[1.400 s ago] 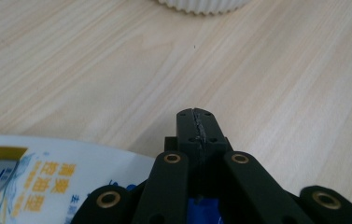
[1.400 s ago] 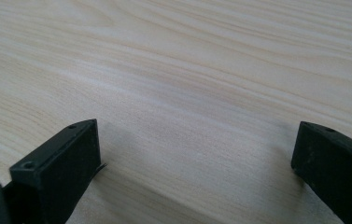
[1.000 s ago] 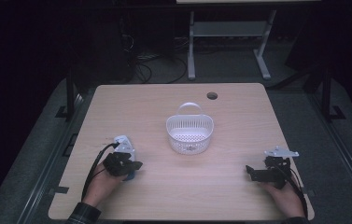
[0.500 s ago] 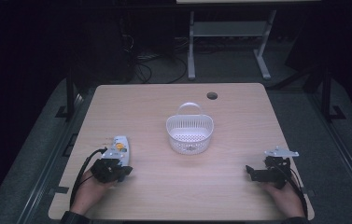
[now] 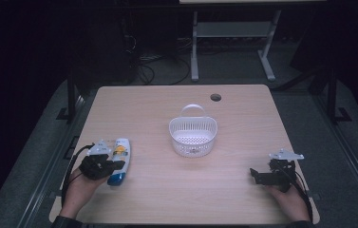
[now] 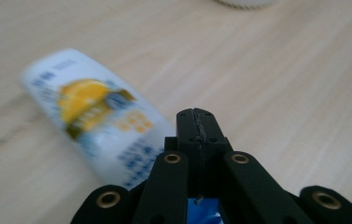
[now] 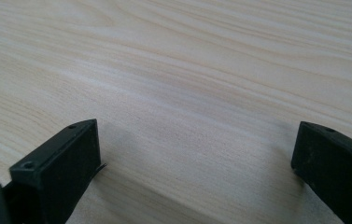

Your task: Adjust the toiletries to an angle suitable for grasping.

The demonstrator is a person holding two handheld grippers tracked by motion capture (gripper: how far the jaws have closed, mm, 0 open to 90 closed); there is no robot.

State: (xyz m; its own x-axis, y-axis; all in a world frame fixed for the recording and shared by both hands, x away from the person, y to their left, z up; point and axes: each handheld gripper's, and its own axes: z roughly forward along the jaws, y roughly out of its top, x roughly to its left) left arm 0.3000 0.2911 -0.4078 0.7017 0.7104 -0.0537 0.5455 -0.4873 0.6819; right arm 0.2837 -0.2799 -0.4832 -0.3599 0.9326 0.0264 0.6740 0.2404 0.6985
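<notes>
The tube lies flat at the lower left of the high view, on the counter, with the left claw over its lower, blue-capped end. In the left claw's own view the jaws are pressed together with nothing between them, and the tube lies just beside and partly beneath them; a scrap of blue shows under the jaws. It looks like a soft plastic squeeze tube: white, glossy, with an orange picture and blue print, rounded and flattening toward one end. I judge it light, yielding and somewhat slippery, so the firmer cap end or the middle of the body would give the surest hold.

The right claw rests at the lower right, jaws spread wide over bare pale wood grain. A white perforated plastic basket with a handle stands mid-frame, well apart from the tube.
</notes>
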